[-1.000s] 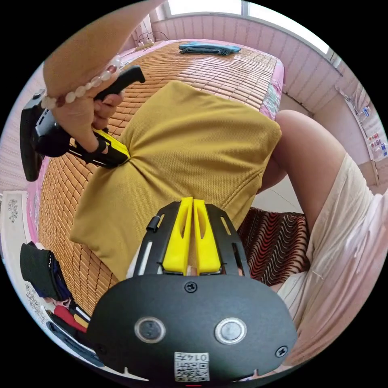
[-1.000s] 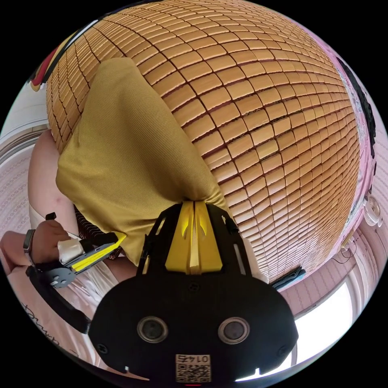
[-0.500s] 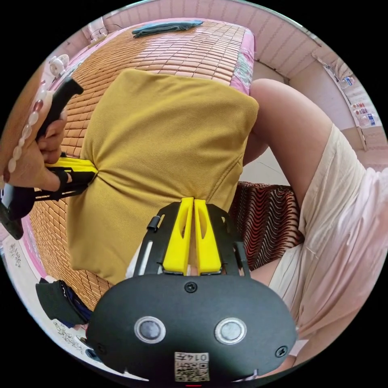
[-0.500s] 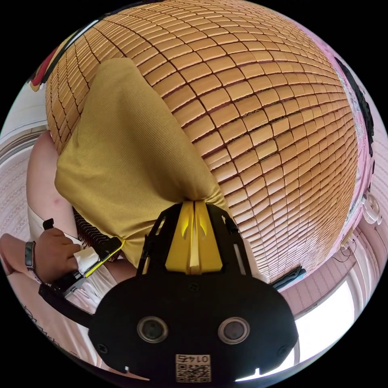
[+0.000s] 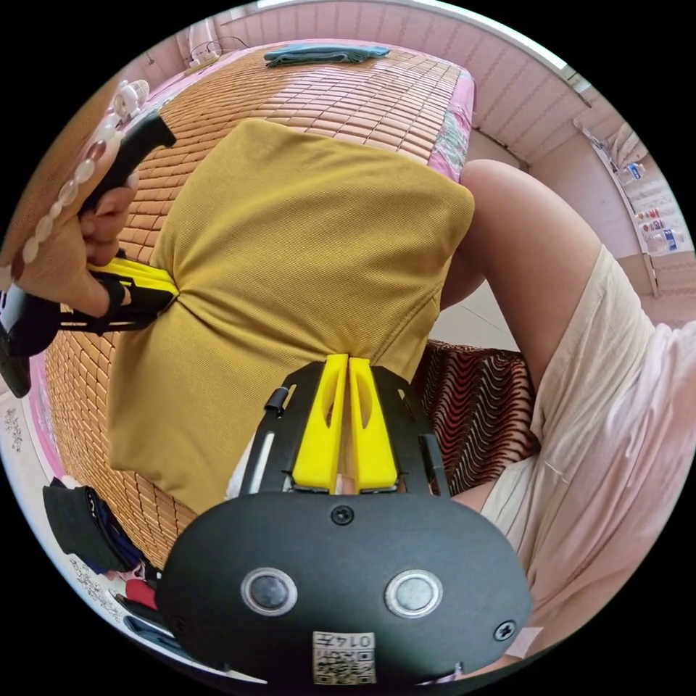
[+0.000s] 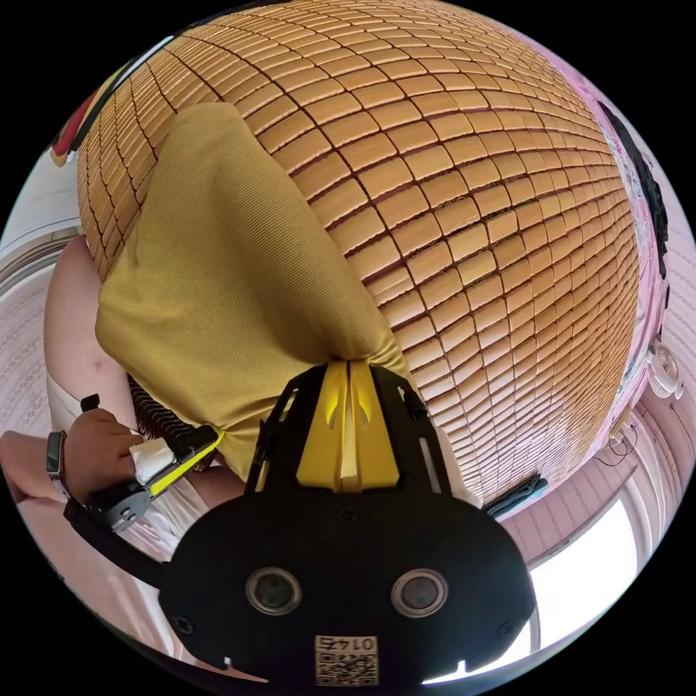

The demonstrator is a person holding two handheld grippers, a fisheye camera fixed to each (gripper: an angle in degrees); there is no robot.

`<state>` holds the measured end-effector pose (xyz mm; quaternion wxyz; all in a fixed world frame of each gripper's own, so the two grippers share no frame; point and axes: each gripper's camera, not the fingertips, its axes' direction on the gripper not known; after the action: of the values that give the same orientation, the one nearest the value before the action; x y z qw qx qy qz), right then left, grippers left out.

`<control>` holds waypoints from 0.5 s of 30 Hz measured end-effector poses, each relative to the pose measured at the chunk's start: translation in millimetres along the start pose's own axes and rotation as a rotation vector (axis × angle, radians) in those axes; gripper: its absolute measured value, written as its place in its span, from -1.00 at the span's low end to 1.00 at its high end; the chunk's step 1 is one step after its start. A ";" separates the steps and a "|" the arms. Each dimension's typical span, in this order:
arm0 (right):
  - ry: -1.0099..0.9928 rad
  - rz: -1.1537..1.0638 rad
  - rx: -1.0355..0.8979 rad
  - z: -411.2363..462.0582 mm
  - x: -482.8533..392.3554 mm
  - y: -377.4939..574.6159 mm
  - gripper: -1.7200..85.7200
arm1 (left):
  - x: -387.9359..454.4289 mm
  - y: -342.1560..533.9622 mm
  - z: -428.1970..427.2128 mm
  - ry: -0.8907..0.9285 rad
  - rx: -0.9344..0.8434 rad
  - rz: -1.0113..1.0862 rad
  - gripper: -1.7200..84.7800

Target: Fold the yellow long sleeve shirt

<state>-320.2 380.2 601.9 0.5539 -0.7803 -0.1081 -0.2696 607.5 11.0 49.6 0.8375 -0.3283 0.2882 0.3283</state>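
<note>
While both grippers (image 5: 346,360) stay clamped — shirt (image 5: 290,254) unmoved.

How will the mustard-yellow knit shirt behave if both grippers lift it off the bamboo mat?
The mustard-yellow knit shirt will probably sag between grips: cloth puckers where the left gripper and right gripper pinch it. It looks light, so likely easy to lift. On the smooth bamboo mat it may slide.

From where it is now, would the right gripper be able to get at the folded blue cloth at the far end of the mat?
Probably not yet: the right gripper is shut on the yellow shirt, and the blue cloth lies well beyond across the bamboo mat.
</note>
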 end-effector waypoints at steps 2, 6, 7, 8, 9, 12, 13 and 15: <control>-0.029 0.050 0.048 2.2 4.8 18.8 -0.98 | -2.7 4.5 -0.3 0.026 -0.001 -0.042 -0.98; -0.169 0.162 0.267 5.3 25.4 88.2 -0.98 | 7.4 31.3 -12.7 -0.010 0.080 -0.137 -0.98; -0.194 0.188 0.323 5.6 28.9 104.0 -0.98 | 14.6 44.6 -18.2 -0.019 0.113 -0.158 -0.98; -0.246 0.284 0.433 7.7 37.0 140.0 -0.98 | 18.3 51.7 -20.6 -0.018 0.133 -0.166 -0.98; -0.299 0.383 0.541 12.7 43.0 181.5 -0.97 | 25.5 66.6 -24.9 -0.015 0.188 -0.178 -0.98; -0.374 0.519 0.710 43.2 40.0 288.7 -0.93 | 37.4 98.0 -34.4 -0.019 0.318 -0.212 -0.98; -0.374 0.541 0.710 52.0 37.6 307.9 -0.91 | 38.5 105.8 -37.7 -0.003 0.356 -0.240 -0.98; -0.356 0.619 0.654 89.4 25.7 374.5 -0.82 | 40.8 113.6 -43.6 0.027 0.412 -0.267 -0.98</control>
<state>-96.9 323.3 292.3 0.7972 -0.5948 -0.0431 0.0939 537.2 58.1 -46.9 0.9188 -0.1900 0.3143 0.1445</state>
